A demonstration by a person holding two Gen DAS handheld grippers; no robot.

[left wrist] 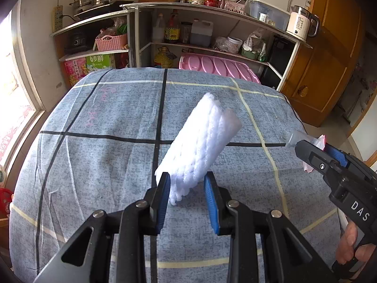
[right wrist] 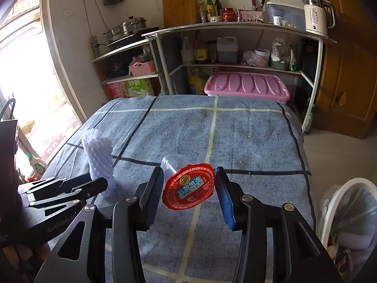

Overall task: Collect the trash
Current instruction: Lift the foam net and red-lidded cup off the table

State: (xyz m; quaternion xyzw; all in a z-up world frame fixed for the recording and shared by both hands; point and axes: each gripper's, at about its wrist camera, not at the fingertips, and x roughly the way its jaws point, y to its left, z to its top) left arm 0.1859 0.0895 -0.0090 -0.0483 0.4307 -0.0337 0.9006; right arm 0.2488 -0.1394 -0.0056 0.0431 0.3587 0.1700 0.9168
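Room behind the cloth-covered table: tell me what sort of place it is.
Most likely a home kitchen or pantry corner. Open shelves carry sauce bottles, a steel pot and an electric kettle.

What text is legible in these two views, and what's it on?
"DAS" — on the body of the right gripper, left wrist view.
"GenRobot.AI" — on the body of the left gripper, right wrist view.
"乳酸果冻" — on the red foil lid of the jelly cup; its rim print is too small.
"鲜" — on the green carton on the bottom shelf; the rest is unclear.
Kettle print and bottle labels: too blurred.
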